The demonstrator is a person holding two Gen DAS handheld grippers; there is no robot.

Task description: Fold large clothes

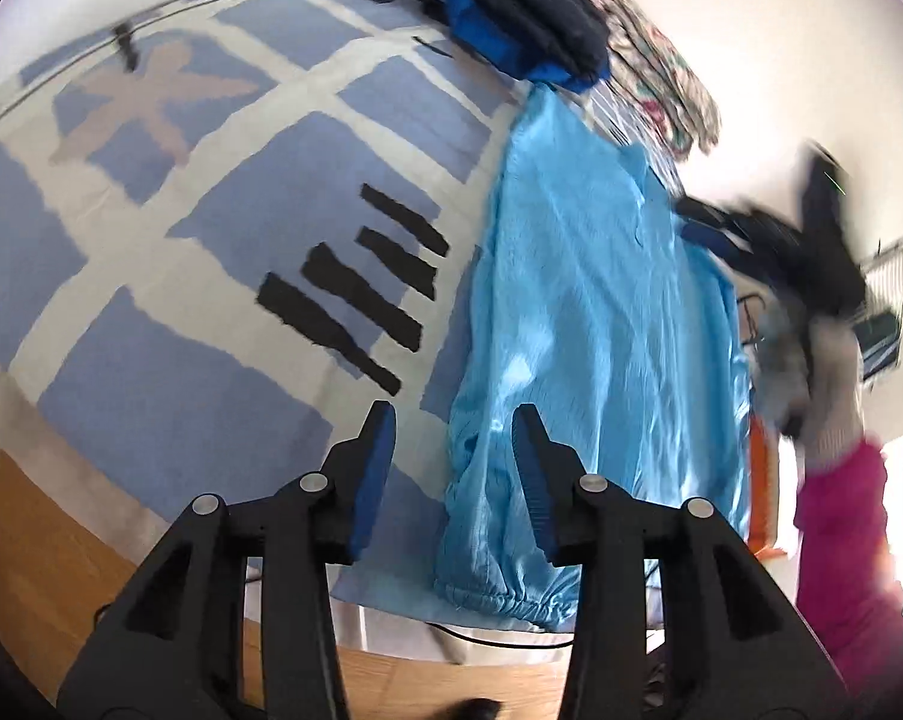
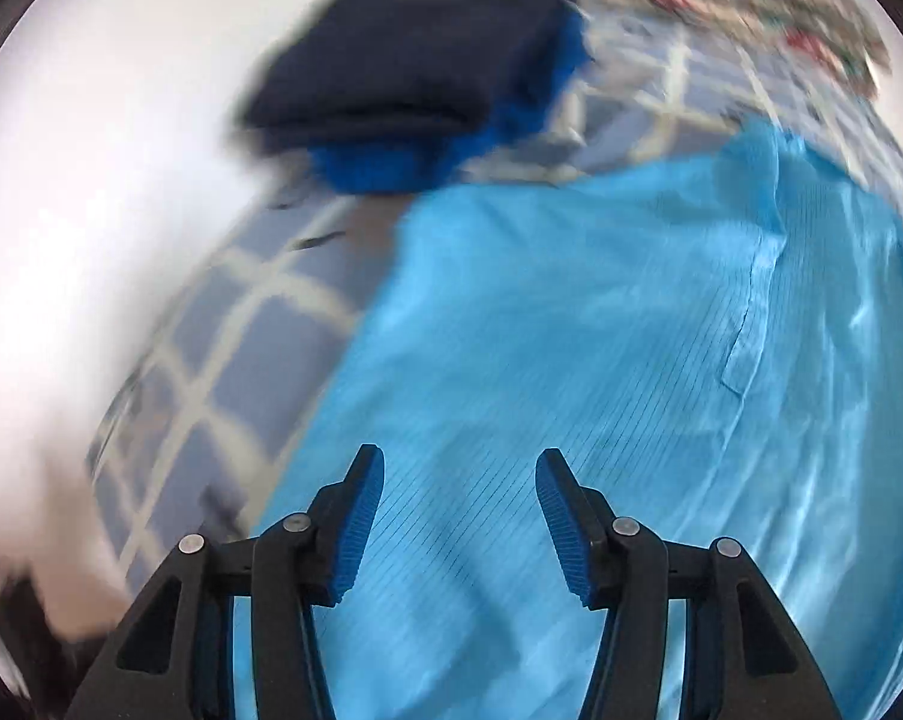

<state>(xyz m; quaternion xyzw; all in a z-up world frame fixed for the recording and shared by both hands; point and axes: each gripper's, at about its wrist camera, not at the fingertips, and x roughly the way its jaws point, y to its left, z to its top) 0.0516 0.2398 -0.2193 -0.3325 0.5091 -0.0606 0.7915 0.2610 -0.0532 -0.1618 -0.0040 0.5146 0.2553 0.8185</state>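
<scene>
A light blue garment [image 1: 595,324] lies in a long folded strip on the patterned bed cover [image 1: 211,240], its elastic hem [image 1: 499,594] at the near edge. My left gripper [image 1: 454,414] hovers above the garment's near left edge, jaws apart and nothing between the blue pads. In the right wrist view the same garment [image 2: 601,360] fills the frame, a seam running down it. My right gripper [image 2: 460,459] hangs over it, open and empty. The other gripper [image 1: 823,252] shows blurred at the right of the left wrist view, held by a gloved hand with a pink sleeve [image 1: 847,516].
A folded dark navy and blue stack [image 1: 523,6] sits at the far end of the bed, also the dark stack [image 2: 415,78] in the right wrist view. Floral fabric [image 1: 661,66] lies beside it. Wooden floor [image 1: 49,546] shows below the bed edge.
</scene>
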